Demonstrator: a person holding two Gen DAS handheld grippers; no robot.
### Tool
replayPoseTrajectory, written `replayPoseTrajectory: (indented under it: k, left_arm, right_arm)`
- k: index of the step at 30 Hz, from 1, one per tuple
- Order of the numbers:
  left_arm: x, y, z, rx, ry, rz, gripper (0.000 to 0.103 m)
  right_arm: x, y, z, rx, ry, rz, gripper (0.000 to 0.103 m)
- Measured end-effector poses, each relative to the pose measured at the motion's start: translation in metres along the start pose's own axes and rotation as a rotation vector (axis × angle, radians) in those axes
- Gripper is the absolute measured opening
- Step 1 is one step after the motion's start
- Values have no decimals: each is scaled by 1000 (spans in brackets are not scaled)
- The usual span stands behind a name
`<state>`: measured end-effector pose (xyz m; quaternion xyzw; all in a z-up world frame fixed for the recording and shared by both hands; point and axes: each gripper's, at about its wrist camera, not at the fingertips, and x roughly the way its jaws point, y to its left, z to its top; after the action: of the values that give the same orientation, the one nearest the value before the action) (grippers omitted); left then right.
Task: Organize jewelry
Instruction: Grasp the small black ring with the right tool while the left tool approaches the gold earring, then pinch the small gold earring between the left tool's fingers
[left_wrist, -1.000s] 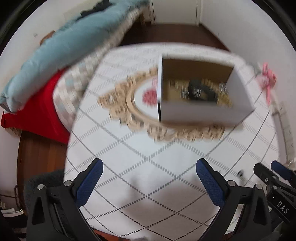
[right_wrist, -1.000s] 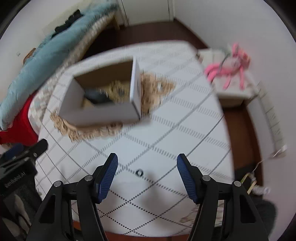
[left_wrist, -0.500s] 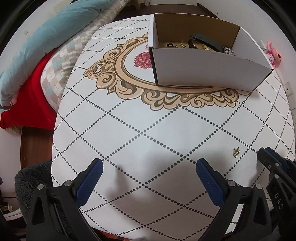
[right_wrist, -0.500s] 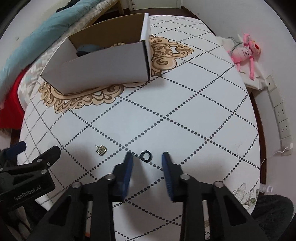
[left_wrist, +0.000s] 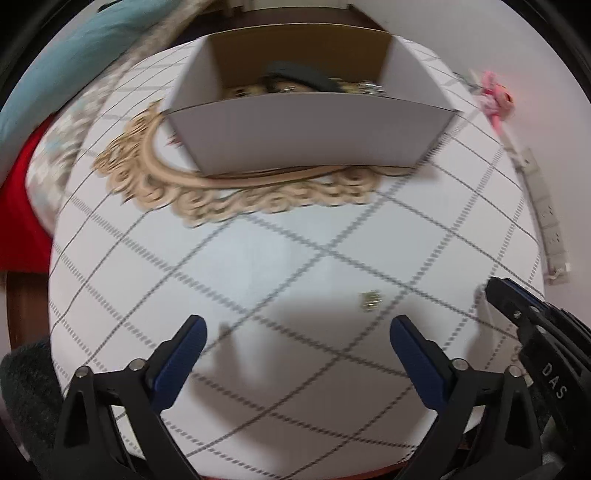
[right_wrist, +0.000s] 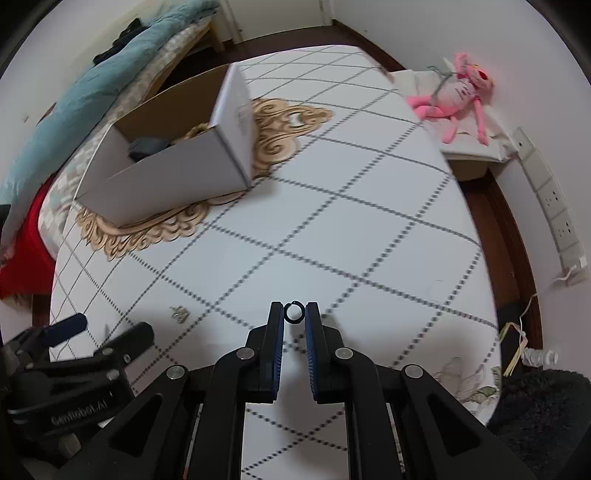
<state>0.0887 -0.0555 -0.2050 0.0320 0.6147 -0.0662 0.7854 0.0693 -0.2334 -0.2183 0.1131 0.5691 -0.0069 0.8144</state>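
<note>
I had the right gripper (right_wrist: 294, 314) closed down on the small black ring (right_wrist: 294, 312), which sat pinched between the very tips of the two blue-padded fingers (right_wrist: 277, 339), its hoop facing the camera and its top edge just clear of the tips. Whether it was lifted off the tablecloth (right_wrist: 332, 229) or only resting against it, I could not tell from that view.

I took the white cardboard box (right_wrist: 173, 177) as my landmark. The ring and the right gripper were well apart from it, out on the near side of the diamond-patterned cloth, off toward the box's right-hand corner. A small gold trinket (right_wrist: 179, 313) (blurred, perhaps an earring) lay on the cloth nearer to me than the box, to the left of the pinched ring and just beside the left gripper's tips (right_wrist: 66, 325).

From the left wrist, the left gripper (left_wrist: 295, 345) was spread wide with nothing between its fingers (left_wrist: 177, 365), hanging over the cloth on the near side of the box (left_wrist: 306, 133). The same gold trinket (left_wrist: 370, 298) lay beyond the right-hand finger, between it and the box, touching neither. Inside the box I could make out a dark item (left_wrist: 299, 75) and some gold-coloured pieces (left_wrist: 255, 89) on the floor.
</note>
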Motion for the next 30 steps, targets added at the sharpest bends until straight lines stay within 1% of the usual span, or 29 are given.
replayPoseTrajectory:
  k: [1,3,4,5,7,8,9,10,11,12,14,16,22,23,27,30]
  left_arm:
    - [1,-4,0,11,-1,-2,91]
    - [4,-15,0,45,2,-5,80]
    - [6,-19,0,61,2,-7,77]
    - [8,-23,0,73,2,-4,72]
    - [12,-31,-1,105,4,-2,57]
    - [11,-33,0,117,-7,-1,52]
    - [11,-33,1,133,-18,0,44]
    - [11,-34,6,145,-20,-12,38]
    - [12,-33,8,153,-24,-15,25]
    - [13,-37,10,164,-26,-16,16]
    - [13,-41,12,184,-27,-20,10]
    - [17,-49,16,192,-29,-15,10]
    - [13,-46,17,182,-31,-36,6]
    - [9,-44,17,177,-35,-41,6]
    - [-11,-34,21,144,-60,-73,6]
    - [-27,-24,30,113,-90,-89,6]
  right_arm:
    - [0,-4,0,8,0,-3,12]
    - [0,-9,0,18,1,-3,12]
    - [0,-11,0,21,1,-4,12]
    - [0,-12,-1,25,0,-4,12]
    - [-1,-15,-1,31,-1,-4,12]
    - [-1,-15,-1,34,-3,-4,12]
    - [-2,-16,0,37,-4,-2,12]
    - [-2,-17,0,41,-6,-2,12]
    - [-3,-17,0,43,-7,-2,12]
    - [-3,-18,1,45,-8,-2,12]
    - [-3,-19,2,45,-9,-5,12]
    - [-3,-20,2,49,-11,-5,12]
    - [-8,-17,4,46,-23,8,12]
    - [-9,-17,5,45,-24,12,1]
    - [-17,-12,10,45,-39,37,0]
    - [-21,-15,17,76,-45,88,0]
